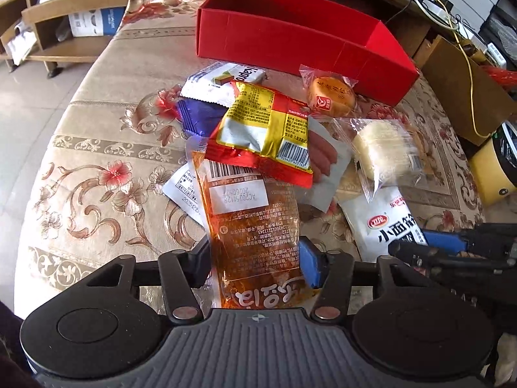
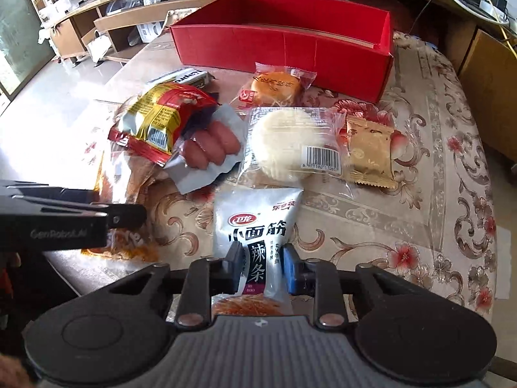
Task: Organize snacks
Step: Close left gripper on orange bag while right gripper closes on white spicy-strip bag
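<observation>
My left gripper (image 1: pixel 255 258) is shut on a clear orange snack pack (image 1: pixel 248 223); the far end of the pack lies under a red and yellow chip bag (image 1: pixel 261 129). My right gripper (image 2: pixel 262 263) is shut on a white spicy-strip pouch (image 2: pixel 255 226), which also shows in the left wrist view (image 1: pixel 384 223). A red open box (image 1: pixel 290 32) stands at the back of the table; it also shows in the right wrist view (image 2: pixel 284 45). Between the box and the grippers lie a sausage pack (image 2: pixel 210 145), a white round cake (image 2: pixel 284 142), an orange cake (image 2: pixel 274 87) and a gold sachet (image 2: pixel 370 152).
A white and blue wafer pack (image 1: pixel 223 80) lies at the back left of the pile. The floral tablecloth (image 1: pixel 97 161) covers the table. Wooden shelves (image 1: pixel 48 32) stand at the left, a yellow device (image 1: pixel 494 161) and cables at the right.
</observation>
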### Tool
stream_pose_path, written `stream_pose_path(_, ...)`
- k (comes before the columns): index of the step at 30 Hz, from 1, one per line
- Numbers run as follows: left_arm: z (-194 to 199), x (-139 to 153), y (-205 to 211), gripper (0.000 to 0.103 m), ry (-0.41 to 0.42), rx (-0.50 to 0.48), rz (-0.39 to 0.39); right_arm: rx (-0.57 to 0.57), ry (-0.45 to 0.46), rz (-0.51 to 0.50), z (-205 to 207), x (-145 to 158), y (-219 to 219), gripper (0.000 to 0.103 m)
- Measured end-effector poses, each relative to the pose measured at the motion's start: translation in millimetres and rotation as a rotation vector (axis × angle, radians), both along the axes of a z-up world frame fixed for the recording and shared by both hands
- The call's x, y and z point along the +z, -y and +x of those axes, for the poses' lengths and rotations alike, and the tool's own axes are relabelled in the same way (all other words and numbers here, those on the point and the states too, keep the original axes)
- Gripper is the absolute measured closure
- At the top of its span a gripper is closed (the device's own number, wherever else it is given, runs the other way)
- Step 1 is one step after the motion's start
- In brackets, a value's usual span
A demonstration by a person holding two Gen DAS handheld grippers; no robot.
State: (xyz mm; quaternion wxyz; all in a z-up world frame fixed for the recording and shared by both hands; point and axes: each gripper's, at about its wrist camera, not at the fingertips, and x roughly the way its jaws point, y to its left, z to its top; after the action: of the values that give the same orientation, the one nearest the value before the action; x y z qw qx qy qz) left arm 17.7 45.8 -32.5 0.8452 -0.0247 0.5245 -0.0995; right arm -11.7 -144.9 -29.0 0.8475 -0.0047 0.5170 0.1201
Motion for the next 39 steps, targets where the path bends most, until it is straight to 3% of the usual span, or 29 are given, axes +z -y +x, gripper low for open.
stream_pose_path(8, 0.1, -7.0, 6.2, 0.031, 0.012, 0.005, 0.026, 0.014, -0.05, 0.029, -0.1, -4.2, -6.1, 0.056)
stream_pose_path(10, 0.7, -8.5, 7.7, 0.025, 0.012, 0.0, 0.02, 0.032, -0.051, 0.01, 1.2, -8.6, -11.6, 0.037)
stream_pose_path(12, 0.8, -10.7, 14.1, 0.015, 0.017, -0.021, 0.033, 0.051, -0.038, -0.024, 2.1, -13.7, -16.3, 0.034)
stream_pose_path(15, -3.3, -13.9, 22.1, 0.014, 0.035, -0.063, 0.081, 0.092, -0.013, -0.086, -6.6, -13.5, -24.1, 0.046)
stream_pose_path(17, -6.1, -12.2, 20.3, 0.022, 0.041, -0.069, 0.093, 0.086, -0.014, -0.066, -8.8, -8.6, -19.6, 0.058)
stream_pose_path(20, -4.7, -5.7, 6.3, 0.039, 0.025, -0.037, 0.02, 0.034, -0.02, -0.007, -6.7, -0.6, -4.8, 0.07)
stream_pose_path(23, -3.4, -3.0, 1.7, 0.043, 0.021, -0.02, -0.007, 0.005, -0.009, 0.008, -6.6, 5.1, 1.8, 0.076)
stream_pose_path(27, -2.7, -4.2, 2.8, 0.042, 0.018, -0.018, -0.005, -0.021, -0.063, 0.082, -3.7, 3.0, 11.6, 0.072)
stream_pose_path(29, -1.8, -5.1, 1.5, 0.041, 0.013, -0.013, -0.013, -0.01, -0.088, 0.11, -4.5, 4.2, 11.7, 0.065)
stream_pose_path(31, -1.8, -5.8, 1.5, 0.04, 0.01, -0.016, -0.015, 0.022, -0.09, 0.082, -10.1, 6.2, 4.9, 0.042)
stream_pose_path(34, -3.3, -6.6, 3.0, 0.034, 0.013, -0.029, -0.012, 0.079, -0.095, 0.029, -19.8, 5.8, -6.4, 0.032)
stream_pose_path(36, -3.6, -8.1, 6.4, 0.026, 0.014, -0.048, -0.005, 0.113, -0.113, -0.002, -21.8, -1.3, -12.6, 0.031)
stream_pose_path(39, -5.0, -10.1, 12.4, 0.023, 0.019, -0.073, 0.024, 0.142, -0.105, -0.104, -25.7, -12.0, -21.1, 0.034)
